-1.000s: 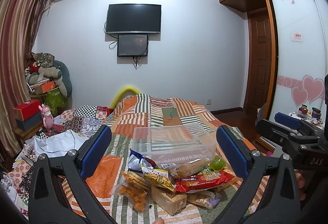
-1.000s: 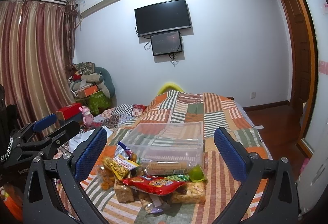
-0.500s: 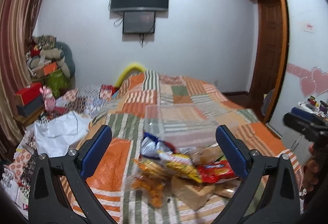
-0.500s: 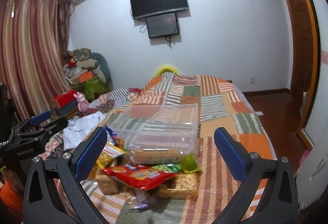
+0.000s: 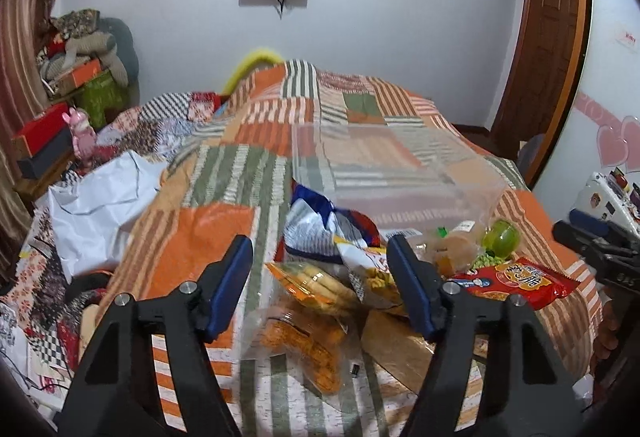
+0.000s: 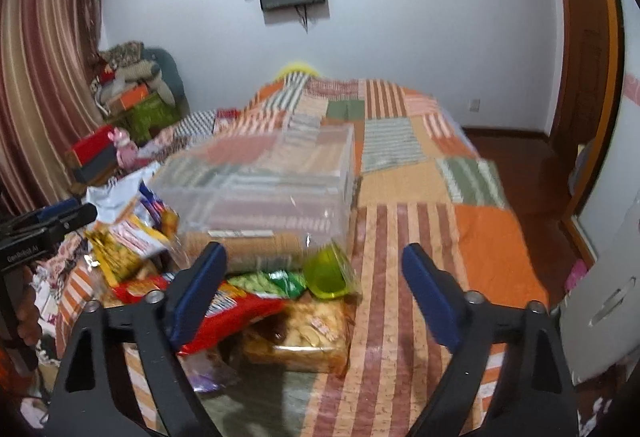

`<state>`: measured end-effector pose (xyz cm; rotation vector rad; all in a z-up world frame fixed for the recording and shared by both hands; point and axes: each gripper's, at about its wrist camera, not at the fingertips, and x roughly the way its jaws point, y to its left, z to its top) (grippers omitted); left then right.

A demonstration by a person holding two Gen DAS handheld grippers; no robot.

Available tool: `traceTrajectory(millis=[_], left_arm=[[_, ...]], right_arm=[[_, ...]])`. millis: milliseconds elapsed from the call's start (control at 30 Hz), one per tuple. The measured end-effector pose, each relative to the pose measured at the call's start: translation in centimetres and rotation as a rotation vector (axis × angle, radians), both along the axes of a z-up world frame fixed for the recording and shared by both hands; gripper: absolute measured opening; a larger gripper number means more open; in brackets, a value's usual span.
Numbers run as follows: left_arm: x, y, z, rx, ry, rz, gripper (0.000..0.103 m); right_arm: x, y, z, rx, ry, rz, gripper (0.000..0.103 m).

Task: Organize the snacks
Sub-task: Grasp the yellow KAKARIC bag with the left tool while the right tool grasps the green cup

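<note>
A pile of snack packets lies on the patchwork bed in front of a clear plastic bin (image 5: 392, 173) (image 6: 264, 177). My left gripper (image 5: 320, 277) is open above an orange snack bag (image 5: 312, 341) and a yellow packet (image 5: 316, 285), not touching them. A blue-white bag (image 5: 320, 225) and a red packet (image 5: 516, 277) lie nearby. My right gripper (image 6: 312, 289) is open over the red packet (image 6: 228, 313), a green cup (image 6: 328, 273) and a clear cracker pack (image 6: 304, 333).
The patchwork quilt (image 5: 224, 237) covers the bed. White paper (image 5: 96, 197) and boxes (image 5: 40, 137) sit at the left. A wardrobe and door (image 5: 552, 57) stand at the right. The other gripper shows at each view's edge (image 5: 600, 245) (image 6: 44, 229).
Both grippers have tilted down and moved closer to the snack pile. The left gripper's fingers have narrowed but stay open. Nothing has been picked up.
</note>
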<state>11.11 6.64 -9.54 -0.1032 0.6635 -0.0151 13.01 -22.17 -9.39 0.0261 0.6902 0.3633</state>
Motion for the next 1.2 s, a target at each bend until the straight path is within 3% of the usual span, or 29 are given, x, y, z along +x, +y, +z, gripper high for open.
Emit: traceTrajectory(millis=[67, 267, 500, 700, 800, 1067, 1200], left_arm=[[0.3, -0.2, -0.3, -0.013, 0.017, -0.016, 0.061], [0.7, -1.6, 0.0, 0.012, 0.015, -0.064, 0.055], [1.8, -3.5, -0.1, 0.028, 0.067, -0.118, 0.053], [2.9, -4.2, -1.4, 0.043, 0.143, -0.127, 0.053], [2.7, -4.4, -1.8, 0.07, 0.14, -0.105, 0.054], [2.7, -5.3, -2.2, 0.087, 0.153, -0.124, 0.076], [3.2, -5.5, -2.6, 0.113, 0.164, -0.118, 0.078]], right_arm=[[0.2, -0.2, -0.3, 0.006, 0.032, 0.005, 0.076], [1.2, -0.2, -1.5, 0.0, 0.099, 0.022, 0.062], [2.7, -0.1, -2.3, 0.005, 0.165, 0.049, 0.049], [3.3, 0.3, -2.8, -0.015, 0.187, 0.077, 0.048], [3.5, 0.4, -3.2, -0.01, 0.202, 0.088, 0.048], [4.3, 0.7, -3.7, -0.021, 0.234, 0.091, 0.049], [5.0, 0.8, -4.2, -0.026, 0.26, 0.082, 0.05]])
